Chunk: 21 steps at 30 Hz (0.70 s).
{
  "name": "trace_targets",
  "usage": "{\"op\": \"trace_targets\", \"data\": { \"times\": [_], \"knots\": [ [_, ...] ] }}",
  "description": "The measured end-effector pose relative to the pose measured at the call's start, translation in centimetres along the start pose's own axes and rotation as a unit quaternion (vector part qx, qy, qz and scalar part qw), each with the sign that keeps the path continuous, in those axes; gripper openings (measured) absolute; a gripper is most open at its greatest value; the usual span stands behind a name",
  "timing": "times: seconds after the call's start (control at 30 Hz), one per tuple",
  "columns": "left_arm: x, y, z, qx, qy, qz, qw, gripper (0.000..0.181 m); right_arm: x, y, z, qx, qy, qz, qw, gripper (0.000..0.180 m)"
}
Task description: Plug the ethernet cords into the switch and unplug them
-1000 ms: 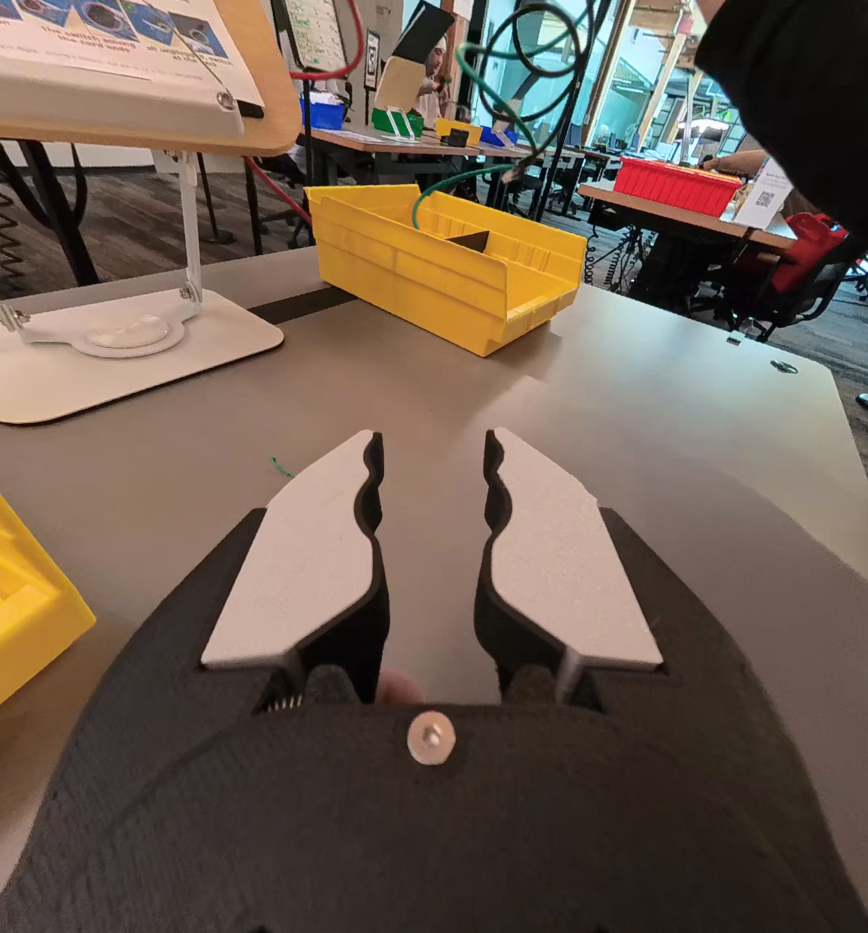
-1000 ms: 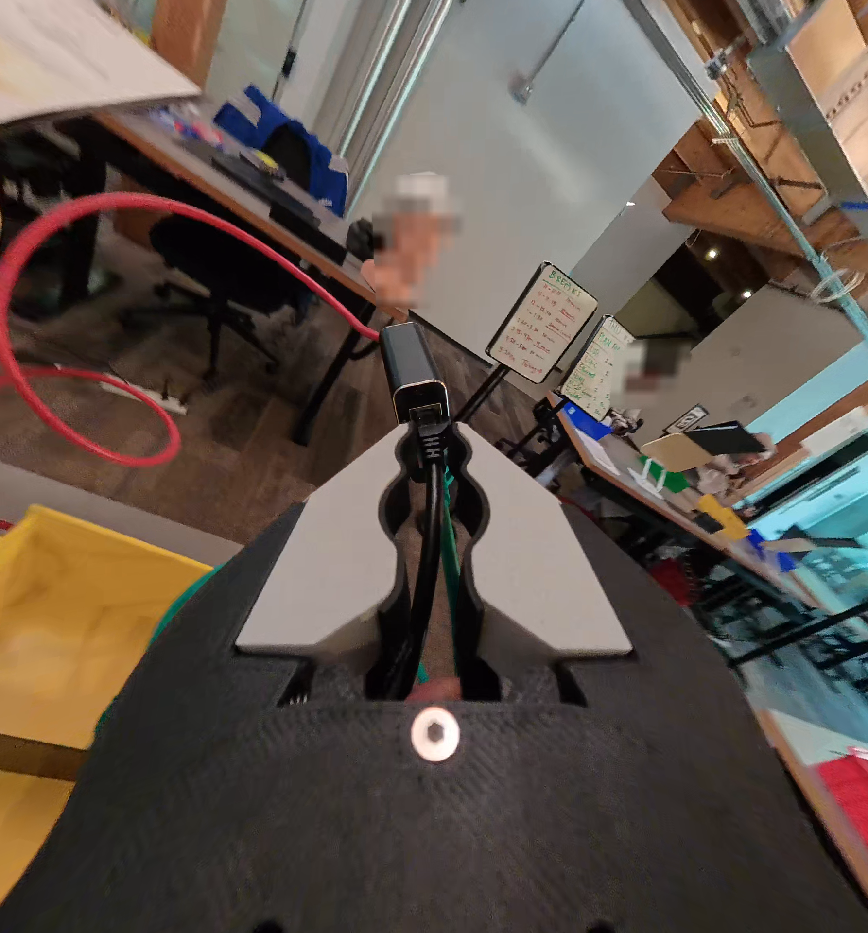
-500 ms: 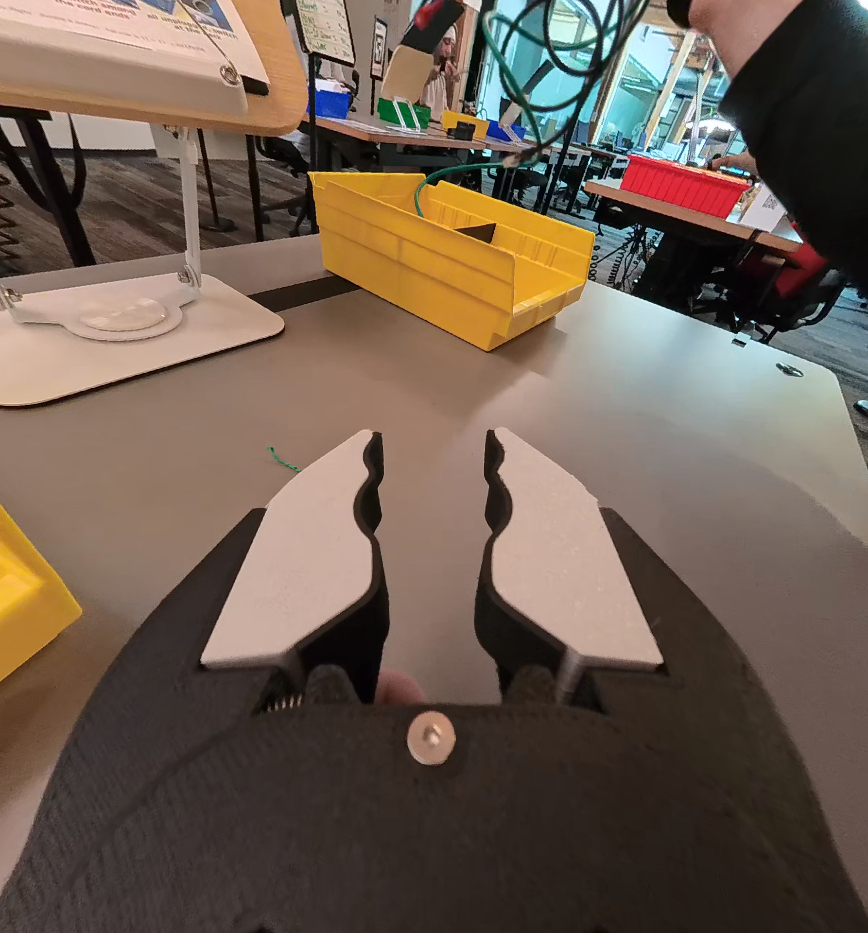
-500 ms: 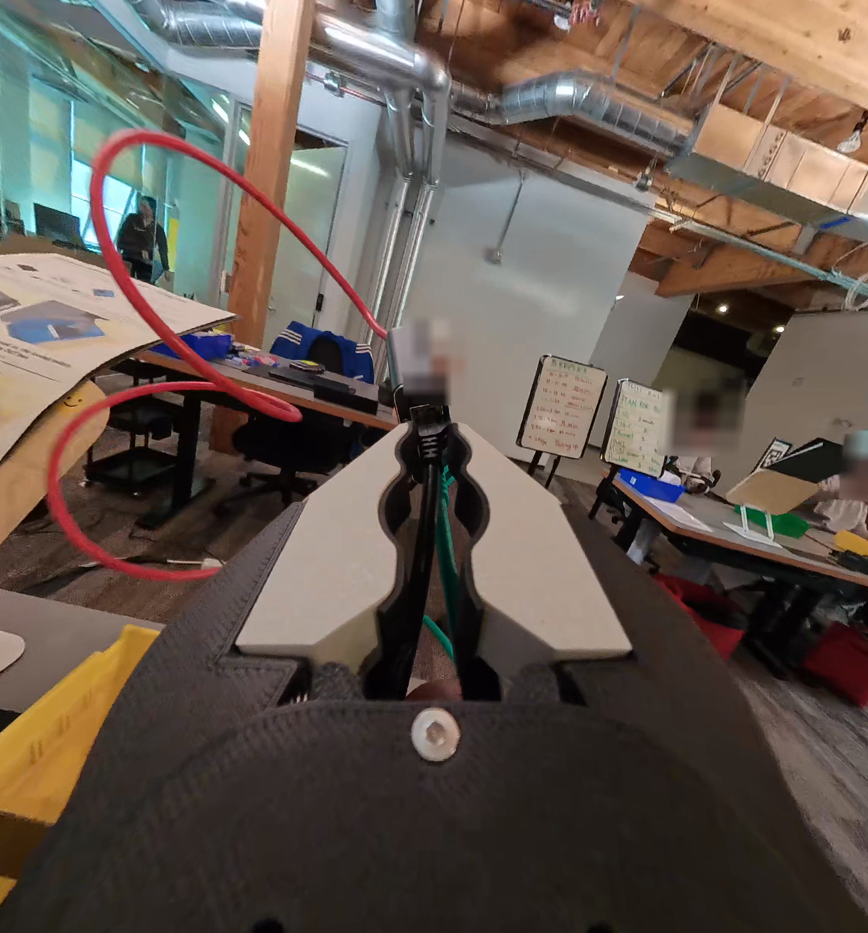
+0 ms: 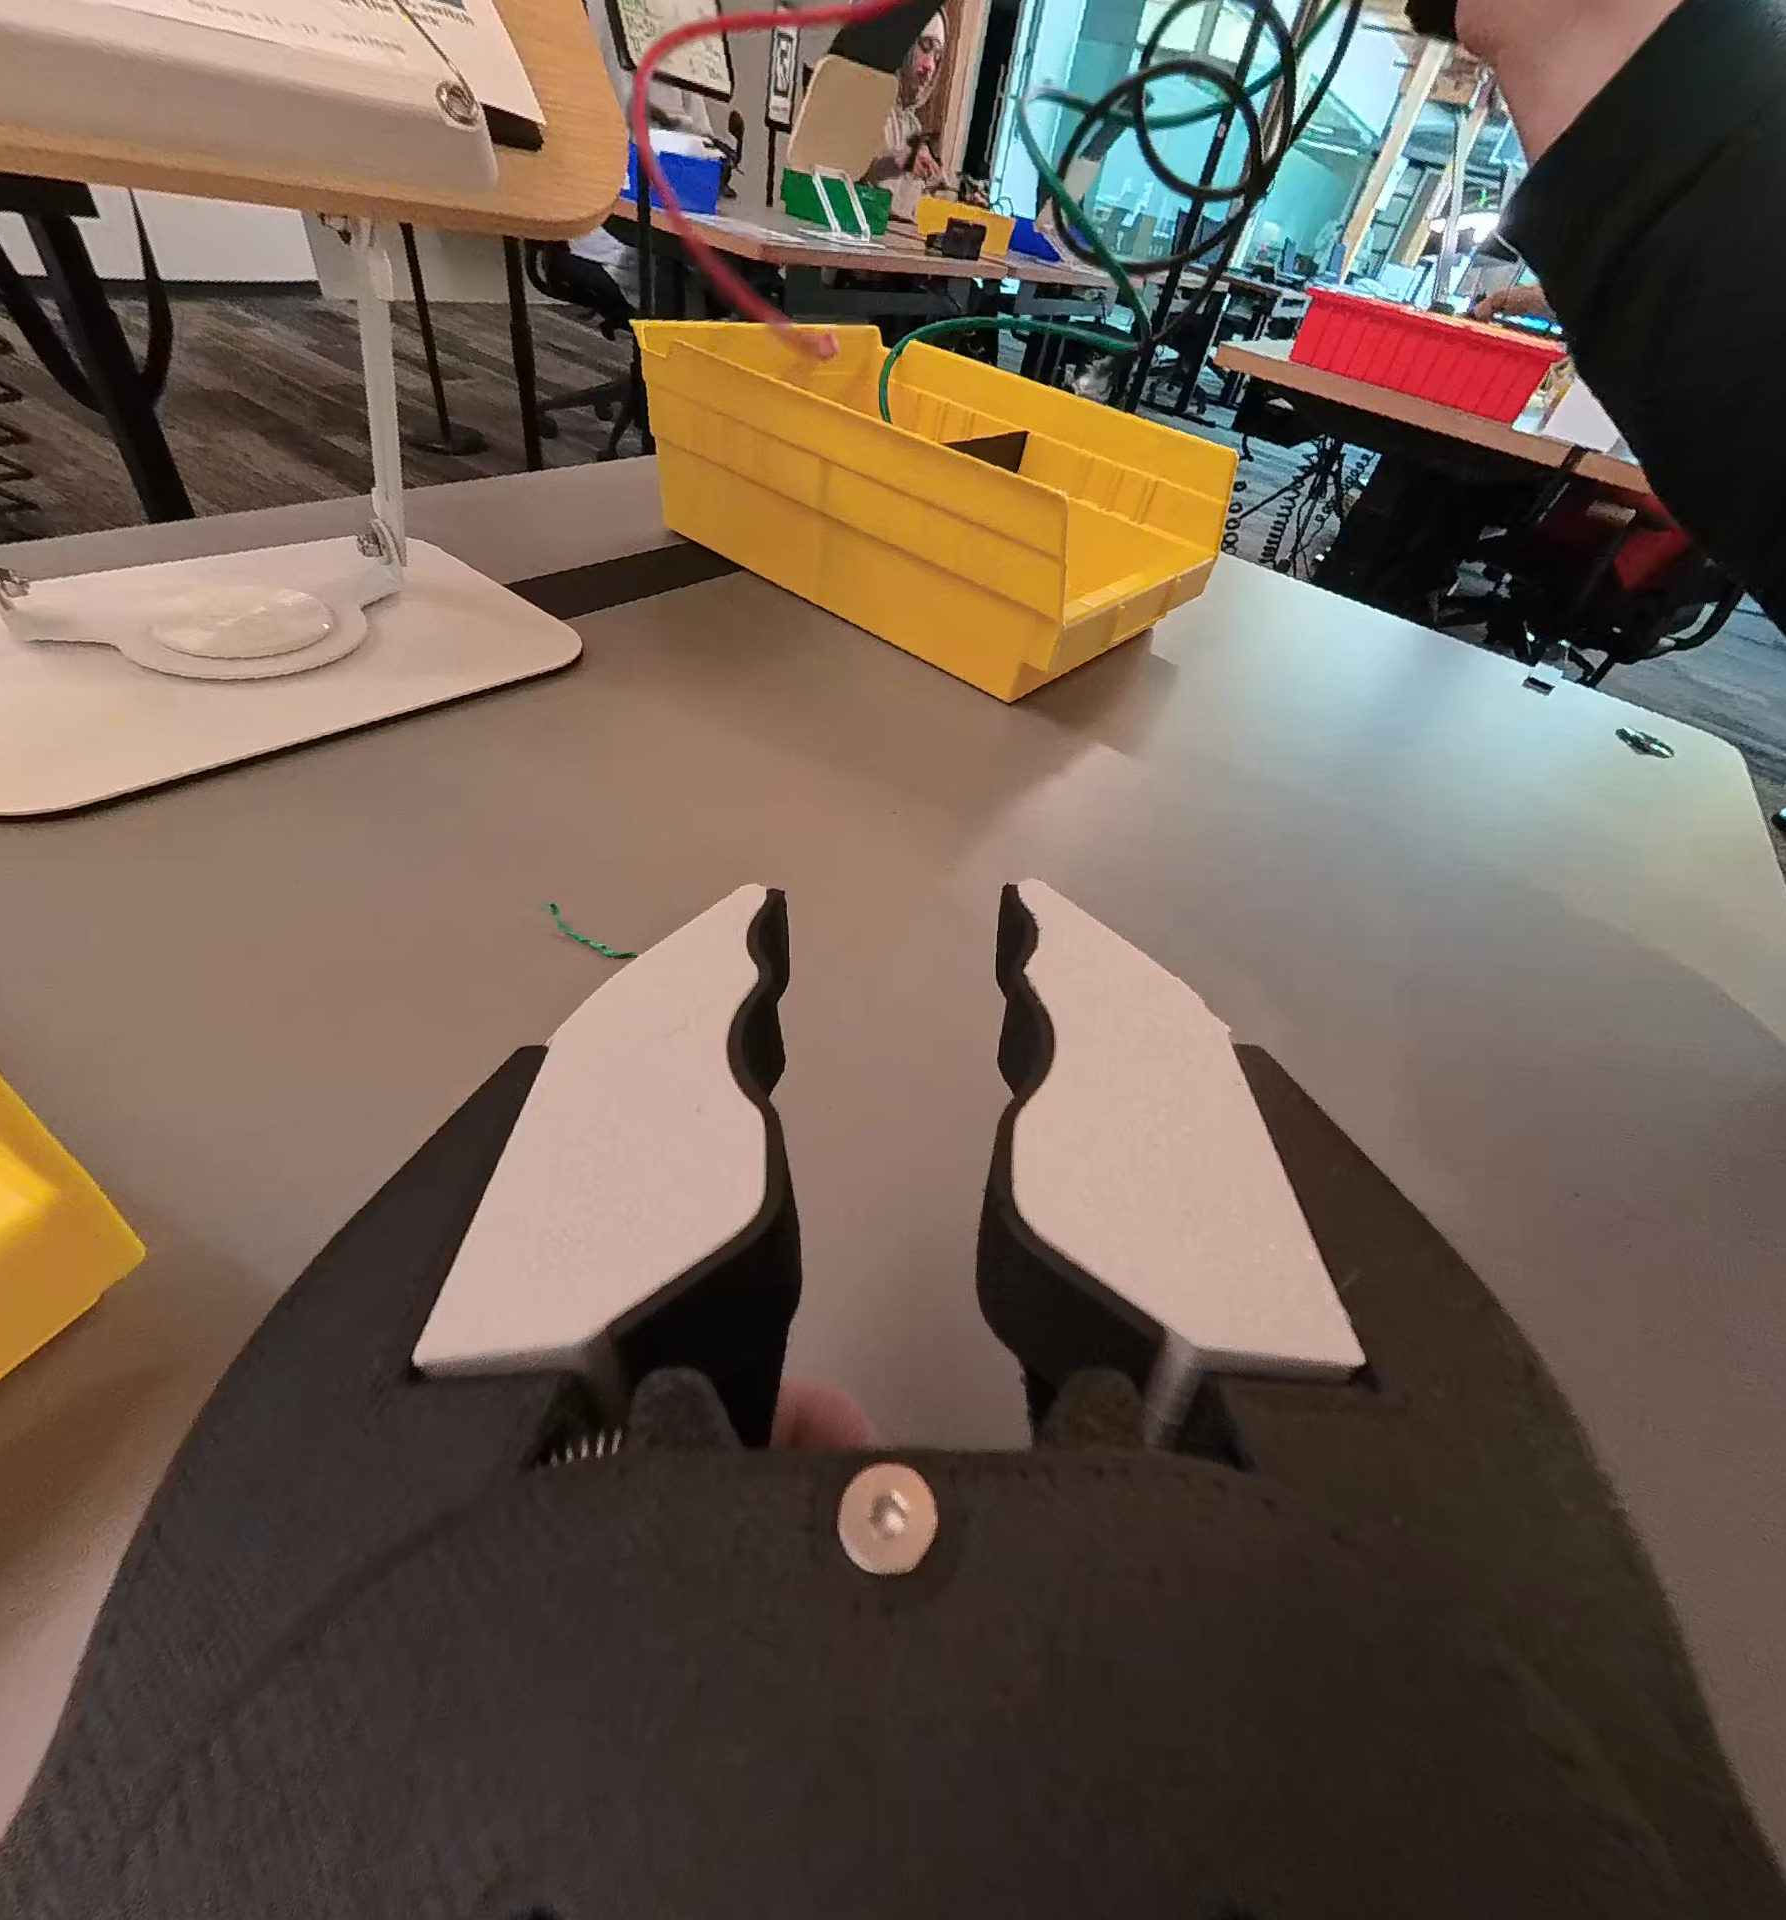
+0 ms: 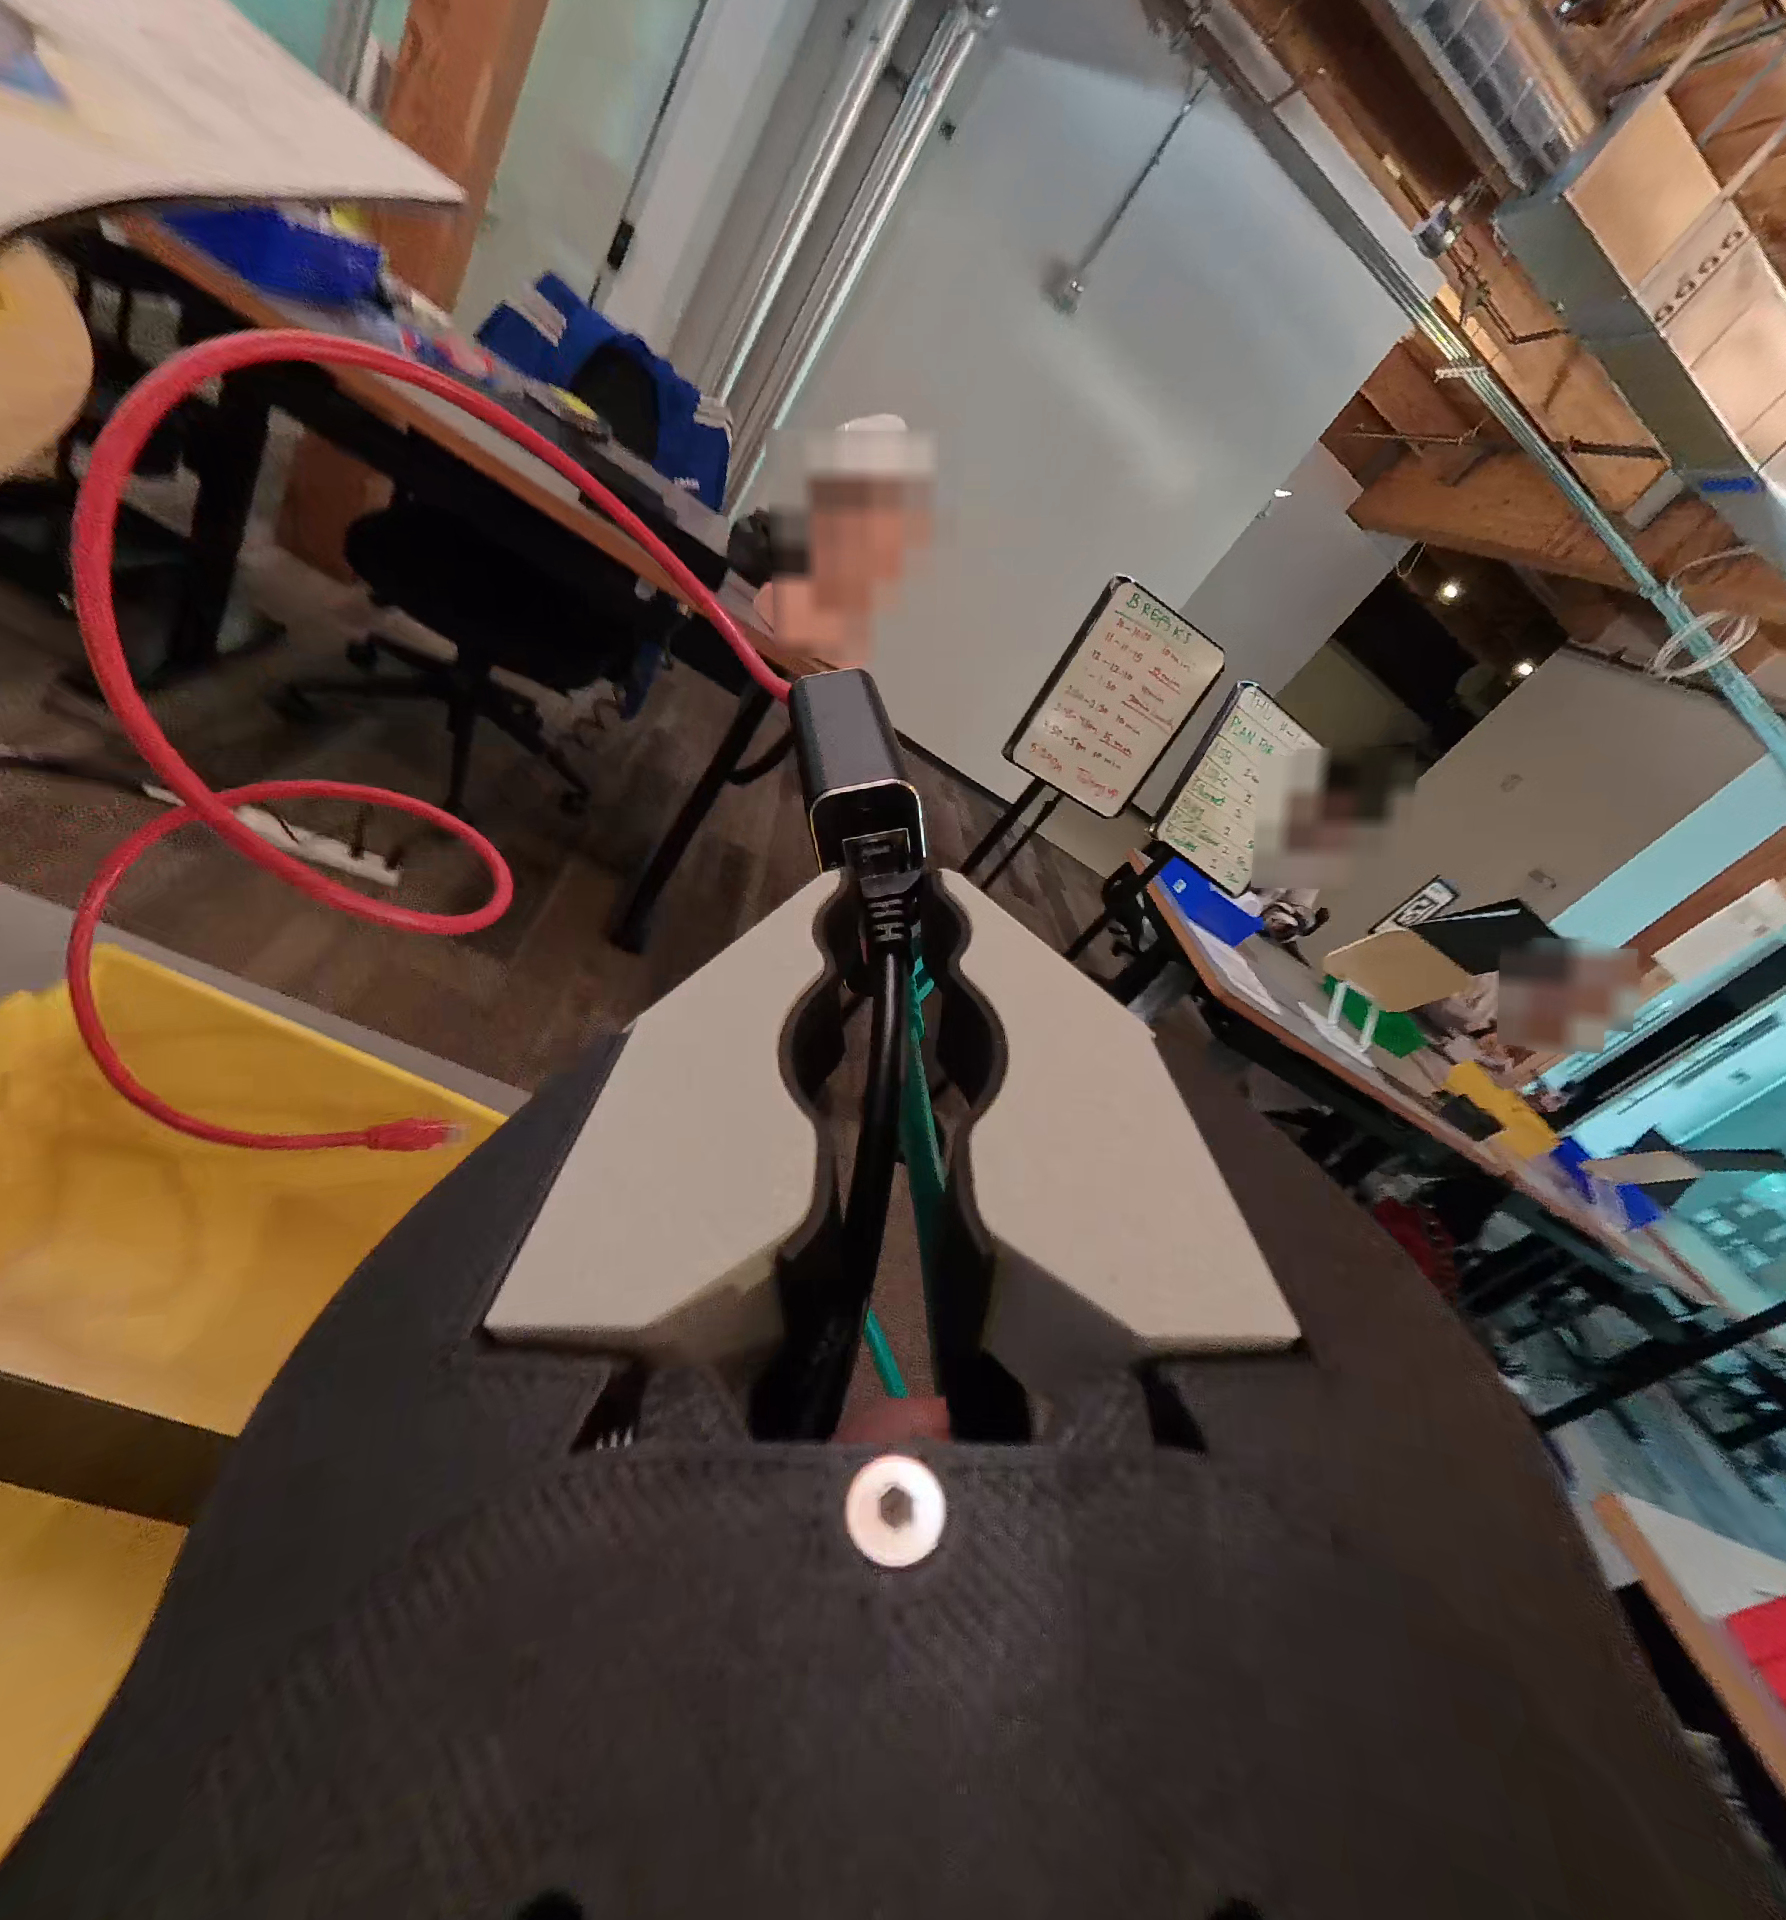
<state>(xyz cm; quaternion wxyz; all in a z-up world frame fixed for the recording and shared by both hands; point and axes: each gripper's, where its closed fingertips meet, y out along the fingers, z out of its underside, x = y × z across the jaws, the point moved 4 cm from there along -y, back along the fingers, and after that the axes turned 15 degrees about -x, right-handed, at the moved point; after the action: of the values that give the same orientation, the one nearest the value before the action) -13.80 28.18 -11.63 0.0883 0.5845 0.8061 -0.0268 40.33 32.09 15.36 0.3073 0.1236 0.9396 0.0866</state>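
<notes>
While the right gripper pinches a black cord above the yellow bin, the small switch and limp red cord dangle lightly; gripping the stiff plug seems safest. Left gripper fingers are spread, empty.

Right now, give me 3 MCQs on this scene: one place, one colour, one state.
1. Where does the red cord's free plug hang?
A. over the yellow bin
B. inside the left claw
C. on the floor

2. What colour is the cord beside the black cord in the right claw?
A. blue
B. green
C. white

3. What state is the left claw in?
A. shut on the switch
B. shut on a cord
C. open, empty

Answers:
1 A: the plug dangles above the bin.
2 B: a green cord runs between the fingers.
3 C: bare table shows between its fingers.
</notes>
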Motion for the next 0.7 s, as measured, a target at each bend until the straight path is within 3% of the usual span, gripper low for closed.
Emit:
{"op": "trace_targets", "data": {
  "times": [0.17,0.47,0.7],
  "knots": [
    [0.2,-0.1,0.1,0.001,0.001,-0.001,1.000,0.038,1.1,0.8,0.4,0.022,-0.071,-0.026,0.997,0.009],
    [0.7,-0.1,0.5,0.006,-0.003,0.000,1.000,0.038,-0.1,0.8,0.8,0.028,-0.094,-0.040,0.994,0.009],
    [0.6,0.1,1.0,0.015,-0.001,0.003,1.000,0.038,4.0,2.5,1.5,0.077,-0.125,-0.143,0.979,0.010]
  ]
}}
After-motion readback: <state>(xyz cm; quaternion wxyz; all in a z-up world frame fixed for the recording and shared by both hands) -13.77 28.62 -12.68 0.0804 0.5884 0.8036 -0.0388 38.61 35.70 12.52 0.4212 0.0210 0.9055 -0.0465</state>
